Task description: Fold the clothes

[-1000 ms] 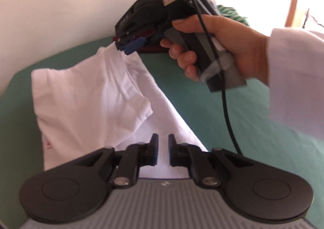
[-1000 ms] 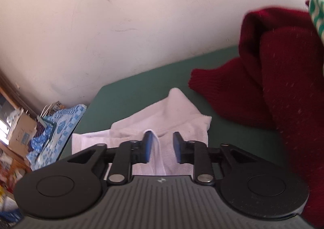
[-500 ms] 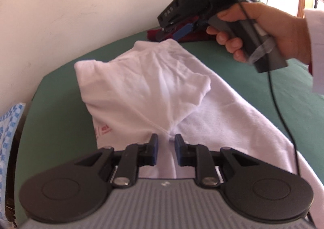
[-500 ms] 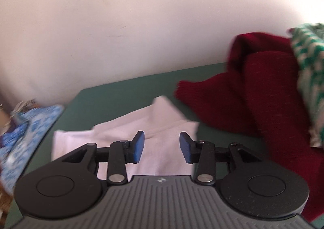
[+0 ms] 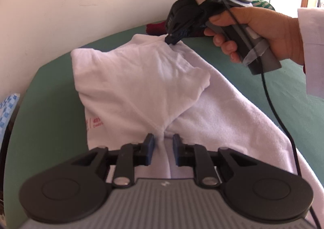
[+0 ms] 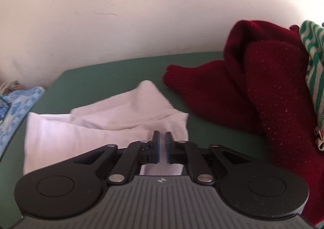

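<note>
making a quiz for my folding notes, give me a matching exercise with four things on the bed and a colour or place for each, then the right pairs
Things:
1. t-shirt
2. sweater
3. striped garment
4. bed cover

Colour or place:
A. dark red, heaped near the wall
B. plain green, beneath everything
C. white, spread out, with small red print
D. green and pale stripes, at the far right edge

Right pairs: 1-C, 2-A, 3-D, 4-B
</note>
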Available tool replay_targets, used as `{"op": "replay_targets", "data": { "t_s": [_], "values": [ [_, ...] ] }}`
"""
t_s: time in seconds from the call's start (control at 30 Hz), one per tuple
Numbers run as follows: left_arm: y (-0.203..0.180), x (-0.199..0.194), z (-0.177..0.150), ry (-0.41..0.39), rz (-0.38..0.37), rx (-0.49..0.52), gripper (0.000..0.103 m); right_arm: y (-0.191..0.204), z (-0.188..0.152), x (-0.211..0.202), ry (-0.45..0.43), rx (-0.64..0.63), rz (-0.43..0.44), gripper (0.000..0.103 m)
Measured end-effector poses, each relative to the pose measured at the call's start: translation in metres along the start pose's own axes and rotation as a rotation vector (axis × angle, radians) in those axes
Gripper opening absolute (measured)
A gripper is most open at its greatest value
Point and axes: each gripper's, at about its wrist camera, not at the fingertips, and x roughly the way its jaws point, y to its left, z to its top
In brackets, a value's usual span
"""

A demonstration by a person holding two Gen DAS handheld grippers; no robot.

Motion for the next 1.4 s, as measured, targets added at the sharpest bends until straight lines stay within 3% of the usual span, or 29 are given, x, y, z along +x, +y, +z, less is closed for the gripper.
{"op": "replay_targets", "data": {
  "t_s": [0.03,0.2,0.23,0.27,0.3,0.43,0.53,0.6,0.67,0.73,0.77,0.8,0.9,0.97,1.03,1.07,1.13,1.23,1.3,1.4],
  "values": [
    [0.002,-0.005,-0.003,-0.005,-0.002,-0.006,0.020,0.002,-0.001,-0.005,0.014,-0.005,0.030,0.010],
    [-0.004,-0.019,-0.020,0.002,-0.017,0.016,0.027,0.003,-0.029,-0.024,0.131,0.019,0.098,0.032],
    [-0.006,-0.020,-0.023,0.002,-0.014,0.028,0.028,0.002,-0.035,-0.027,0.132,0.013,0.112,0.030],
    [-0.008,-0.020,-0.025,0.001,-0.012,0.038,0.028,0.000,-0.039,-0.031,0.113,-0.001,0.106,0.010],
    [-0.009,-0.020,-0.025,0.001,-0.013,0.038,0.028,-0.003,-0.040,-0.035,0.098,-0.006,0.089,0.003],
    [-0.003,-0.027,-0.023,-0.004,-0.080,0.000,0.028,-0.016,-0.044,-0.045,0.057,0.071,0.090,0.003],
    [-0.007,-0.033,-0.028,-0.014,-0.117,0.034,0.033,-0.014,-0.050,-0.050,0.055,0.072,0.089,0.015],
    [-0.008,-0.034,-0.032,0.001,-0.112,0.036,0.033,-0.009,-0.057,-0.057,0.065,0.065,0.110,0.035],
    [-0.008,-0.037,-0.035,0.012,-0.113,0.022,0.033,-0.001,-0.066,-0.056,0.068,0.029,0.104,0.041],
    [-0.008,-0.041,-0.038,0.017,-0.116,0.010,0.033,0.008,-0.075,-0.055,0.071,-0.006,0.098,0.031],
    [-0.009,-0.043,-0.040,0.020,-0.121,0.002,0.033,0.010,-0.078,-0.055,0.072,-0.024,0.081,0.011],
    [-0.009,-0.045,-0.041,0.029,-0.126,-0.007,0.033,0.008,-0.078,-0.056,0.071,-0.022,0.061,0.004],
    [-0.007,-0.060,-0.045,0.036,-0.155,-0.037,0.033,-0.003,-0.076,-0.072,0.078,0.071,0.117,0.012],
    [-0.008,-0.074,-0.052,0.035,-0.158,-0.042,0.039,0.000,-0.082,-0.080,0.087,0.054,0.135,0.017],
    [-0.008,-0.085,-0.061,0.052,-0.150,-0.051,0.042,0.003,-0.089,-0.081,0.117,0.024,0.103,0.016],
    [-0.008,-0.089,-0.066,0.067,-0.145,-0.060,0.042,0.003,-0.092,-0.083,0.125,0.028,0.085,0.010],
    [-0.005,-0.102,-0.075,0.091,-0.126,-0.079,0.041,0.004,-0.094,-0.096,0.121,0.079,0.075,0.009],
    [0.004,-0.133,-0.091,0.100,-0.093,-0.114,0.041,0.025,-0.100,-0.129,0.090,0.047,0.213,0.010],
    [0.009,-0.153,-0.105,0.115,-0.080,-0.118,0.043,0.042,-0.111,-0.140,0.145,0.024,0.294,0.012],
    [0.015,-0.176,-0.125,0.142,-0.068,-0.096,0.053,0.067,-0.134,-0.148,0.238,-0.009,0.375,0.012]
  ]
}}
